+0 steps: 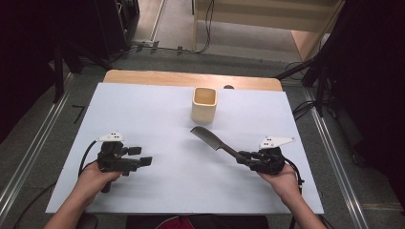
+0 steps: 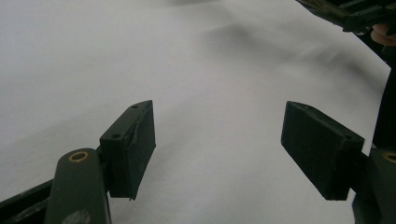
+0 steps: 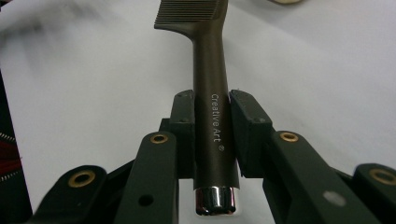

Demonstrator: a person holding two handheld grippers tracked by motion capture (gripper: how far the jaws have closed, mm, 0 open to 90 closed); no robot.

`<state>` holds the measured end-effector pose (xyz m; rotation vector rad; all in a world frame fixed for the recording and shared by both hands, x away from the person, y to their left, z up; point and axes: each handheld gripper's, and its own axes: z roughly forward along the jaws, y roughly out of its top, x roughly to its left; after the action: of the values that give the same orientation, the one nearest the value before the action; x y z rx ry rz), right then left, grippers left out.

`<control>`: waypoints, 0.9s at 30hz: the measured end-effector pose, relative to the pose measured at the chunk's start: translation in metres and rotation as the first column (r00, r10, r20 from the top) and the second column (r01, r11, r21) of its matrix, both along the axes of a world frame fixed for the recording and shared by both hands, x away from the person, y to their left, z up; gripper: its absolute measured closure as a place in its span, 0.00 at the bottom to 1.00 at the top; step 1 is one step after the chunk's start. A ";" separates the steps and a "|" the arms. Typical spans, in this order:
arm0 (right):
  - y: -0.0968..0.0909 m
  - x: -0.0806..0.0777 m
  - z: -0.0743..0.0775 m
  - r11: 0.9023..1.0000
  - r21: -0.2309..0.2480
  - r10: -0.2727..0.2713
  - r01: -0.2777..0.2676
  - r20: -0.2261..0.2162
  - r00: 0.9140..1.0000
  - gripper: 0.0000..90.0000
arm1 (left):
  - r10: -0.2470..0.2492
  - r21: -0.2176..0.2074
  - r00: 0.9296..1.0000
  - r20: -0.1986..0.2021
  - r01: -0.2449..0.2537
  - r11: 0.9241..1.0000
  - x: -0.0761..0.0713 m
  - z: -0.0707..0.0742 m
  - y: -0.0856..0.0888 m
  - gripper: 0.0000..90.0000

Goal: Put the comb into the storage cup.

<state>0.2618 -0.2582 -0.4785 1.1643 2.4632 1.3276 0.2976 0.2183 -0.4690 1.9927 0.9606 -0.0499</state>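
Here the right gripper (image 1: pixel 244 157) clamps the handle of a dark comb (image 1: pixel 210 138), whose toothed end points toward the cream cup (image 1: pixel 204 105) near the table's (image 1: pixel 157 102) far edge, comb and cup apart. The left gripper (image 1: pixel 139 156) rests with jaws wide and nothing between them, well apart from both.

High view overhead, facing forward-down; two gripper views close along their jaws (shared: white table (image 1: pixel 157 119)).
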 end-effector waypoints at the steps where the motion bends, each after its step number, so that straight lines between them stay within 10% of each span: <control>1: 0.002 0.001 0.001 1.000 0.005 0.005 -0.005 -0.002 1.000 0.78 | 0.001 -0.004 1.000 0.001 -0.001 1.000 0.000 0.000 0.000 0.31; 27: 0.058 0.025 0.016 1.000 0.009 -0.007 0.007 -0.014 1.000 0.78 | 0.032 -0.025 0.996 -0.082 -0.034 0.999 -0.009 0.004 -0.006 0.28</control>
<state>0.2869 -0.1997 -0.4629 1.1874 2.4627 1.3353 0.2888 0.2127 -0.4647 1.9633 1.0393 -0.1260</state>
